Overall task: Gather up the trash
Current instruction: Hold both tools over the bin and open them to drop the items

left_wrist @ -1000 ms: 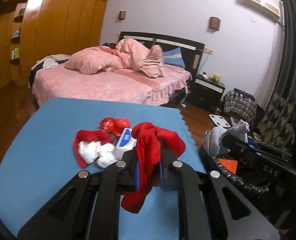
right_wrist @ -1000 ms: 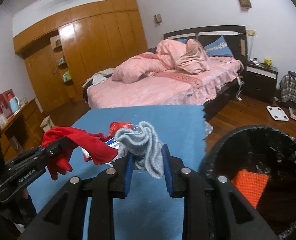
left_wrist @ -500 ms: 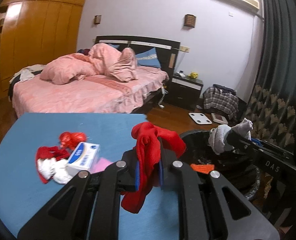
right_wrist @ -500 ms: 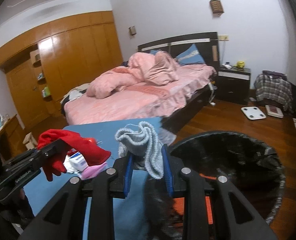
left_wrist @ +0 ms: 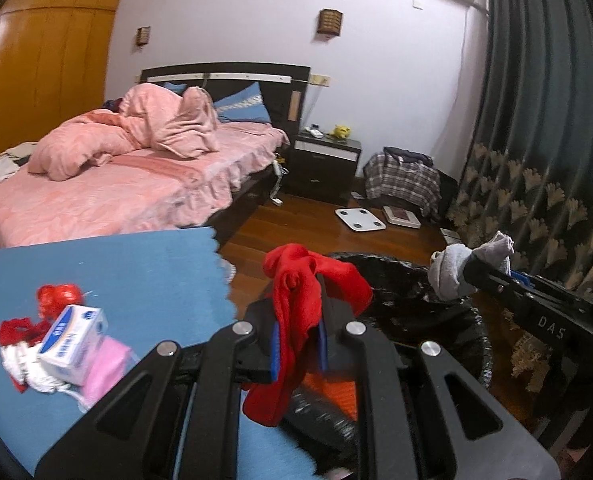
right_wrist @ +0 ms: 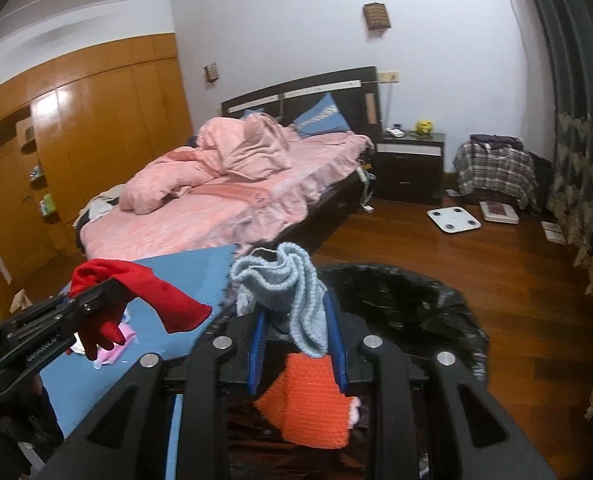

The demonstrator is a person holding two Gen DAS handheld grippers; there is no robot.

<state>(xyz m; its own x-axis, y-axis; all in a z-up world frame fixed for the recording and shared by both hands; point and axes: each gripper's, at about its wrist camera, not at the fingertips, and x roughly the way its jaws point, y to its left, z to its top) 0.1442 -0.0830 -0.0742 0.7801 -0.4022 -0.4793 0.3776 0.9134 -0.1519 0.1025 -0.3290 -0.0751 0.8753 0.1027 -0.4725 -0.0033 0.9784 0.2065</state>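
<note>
**A:** What fills the room, biggest first?

**B:** A pink bed (left_wrist: 108, 196) at the far left, with a rumpled pink quilt (left_wrist: 136, 132) heaped on it. Nearer is the desk (left_wrist: 136, 272) under a blue cover, and to its right, on the wooden floor, stands a bin lined with a black bag (right_wrist: 428, 304).

**A:** Anything in the bin?

**B:** An orange knitted piece (right_wrist: 312, 396) lies inside it.

**A:** And the tools?

**B:** The left tool (left_wrist: 298, 340) has its jaws pressed nearly together on a red cloth (left_wrist: 296, 320), which bunches above the pads and hangs below them. It is at the desk's right edge, by the near rim of the bin. The right tool (right_wrist: 296, 336) is clamped, with a slightly wider gap, on a grey knitted sock (right_wrist: 284, 284), and sits over the bin's opening, above the orange piece.

**A:** What is left on the desk?

**B:** A small heap at its near left: a blue-and-white box (left_wrist: 72, 340), touching a pink scrap (left_wrist: 104, 372) on its right, white wads (left_wrist: 20, 360) at its left and a crumpled red wrapper (left_wrist: 56, 296) just beyond.
</note>
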